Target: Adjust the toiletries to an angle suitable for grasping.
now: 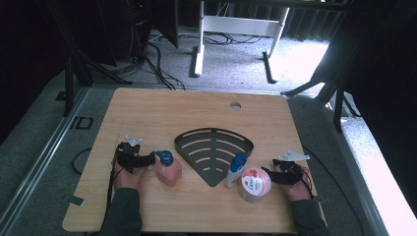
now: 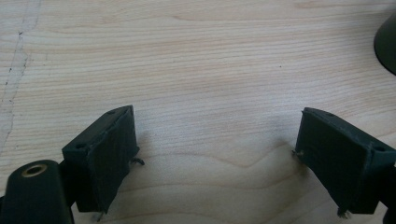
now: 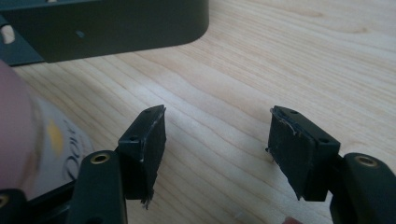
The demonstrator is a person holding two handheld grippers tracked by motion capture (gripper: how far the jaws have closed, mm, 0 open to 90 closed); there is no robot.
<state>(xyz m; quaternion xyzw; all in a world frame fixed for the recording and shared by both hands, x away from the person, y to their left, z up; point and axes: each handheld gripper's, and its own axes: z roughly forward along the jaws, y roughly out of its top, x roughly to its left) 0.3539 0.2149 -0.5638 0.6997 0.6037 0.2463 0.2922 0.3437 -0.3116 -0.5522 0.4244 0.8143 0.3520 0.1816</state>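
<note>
Where overhead hides it: right claw (image 3: pixel 217 154) agape, empty.

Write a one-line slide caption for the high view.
Two open claws, left and right, flank a pink bottle, white tube, pink jar and black tray.

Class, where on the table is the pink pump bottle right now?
In the high view the pink pump bottle stands front left on the table, between the left gripper and the black fan-shaped tray.

Grey sleeves (image 1: pixel 123 209), black fingers (image 2: pixel 105 156), trailing cables (image 1: pixel 110 184)
</note>
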